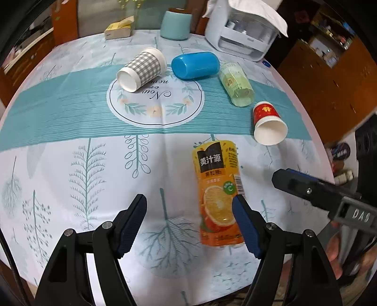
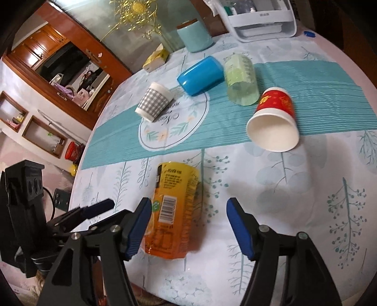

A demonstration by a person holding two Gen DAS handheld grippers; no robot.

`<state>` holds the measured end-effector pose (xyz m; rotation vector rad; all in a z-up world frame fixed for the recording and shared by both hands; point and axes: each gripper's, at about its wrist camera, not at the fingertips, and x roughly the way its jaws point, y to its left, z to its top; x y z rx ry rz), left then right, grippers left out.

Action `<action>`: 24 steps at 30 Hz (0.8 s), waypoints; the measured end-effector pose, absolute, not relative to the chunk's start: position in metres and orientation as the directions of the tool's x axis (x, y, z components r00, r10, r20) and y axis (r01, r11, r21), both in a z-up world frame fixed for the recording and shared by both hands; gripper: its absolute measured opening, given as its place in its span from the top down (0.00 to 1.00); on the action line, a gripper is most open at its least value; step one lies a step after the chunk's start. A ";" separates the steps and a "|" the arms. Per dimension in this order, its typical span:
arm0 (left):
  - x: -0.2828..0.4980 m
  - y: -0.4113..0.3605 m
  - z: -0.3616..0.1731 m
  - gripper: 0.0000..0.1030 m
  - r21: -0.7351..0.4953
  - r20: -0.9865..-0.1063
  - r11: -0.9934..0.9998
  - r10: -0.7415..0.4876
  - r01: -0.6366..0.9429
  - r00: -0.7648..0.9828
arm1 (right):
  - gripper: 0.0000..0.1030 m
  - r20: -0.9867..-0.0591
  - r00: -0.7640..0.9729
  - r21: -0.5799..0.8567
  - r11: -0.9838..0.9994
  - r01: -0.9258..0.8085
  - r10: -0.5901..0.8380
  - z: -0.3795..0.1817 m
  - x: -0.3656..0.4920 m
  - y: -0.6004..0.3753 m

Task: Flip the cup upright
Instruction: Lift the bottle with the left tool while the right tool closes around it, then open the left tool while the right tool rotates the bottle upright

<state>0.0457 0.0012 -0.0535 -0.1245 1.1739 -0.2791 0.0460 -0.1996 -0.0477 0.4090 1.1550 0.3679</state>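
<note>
Several cups lie on their sides on the round table. An orange juice-label cup lies nearest. Farther back lie a red paper cup, a pale green cup, a blue cup and a grey checked paper cup. My left gripper is open and empty, its right finger beside the orange cup. My right gripper is open and empty above the orange cup's right side; it also shows in the left wrist view.
A teal canister, a white appliance and a yellow tissue box stand at the table's far edge. The table's near edge lies under the grippers. Wooden cabinets surround it.
</note>
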 end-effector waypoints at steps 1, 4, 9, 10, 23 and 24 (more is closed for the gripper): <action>0.047 0.002 -0.055 0.29 -0.251 -0.893 0.955 -0.290 0.156 0.345 | 0.36 -0.802 0.348 0.494 0.866 -0.073 0.486 -0.049 0.047 -0.199; 0.052 0.006 -0.063 0.29 -0.271 -0.906 0.948 -0.309 0.164 0.288 | 0.35 -0.811 0.310 0.496 0.864 -0.088 0.497 -0.052 0.050 -0.193; 0.060 0.011 -0.072 0.28 -0.295 -0.911 0.941 -0.329 0.165 0.247 | 0.36 -0.807 0.241 0.529 0.841 -0.112 0.539 -0.059 0.060 -0.185; 0.062 0.012 -0.073 0.28 -0.304 -0.909 0.938 -0.337 0.165 0.246 | 0.36 -0.804 0.220 0.542 0.833 -0.111 0.553 -0.063 0.063 -0.183; 0.078 0.017 -0.086 0.28 -0.335 -0.899 0.923 -0.373 0.191 0.227 | 0.36 -0.766 -0.025 0.643 0.765 -0.033 0.642 -0.110 0.099 -0.169; 0.079 0.017 -0.087 0.28 -0.335 -0.900 0.922 -0.374 0.192 0.224 | 0.36 -0.765 -0.034 0.644 0.764 -0.036 0.643 -0.111 0.100 -0.167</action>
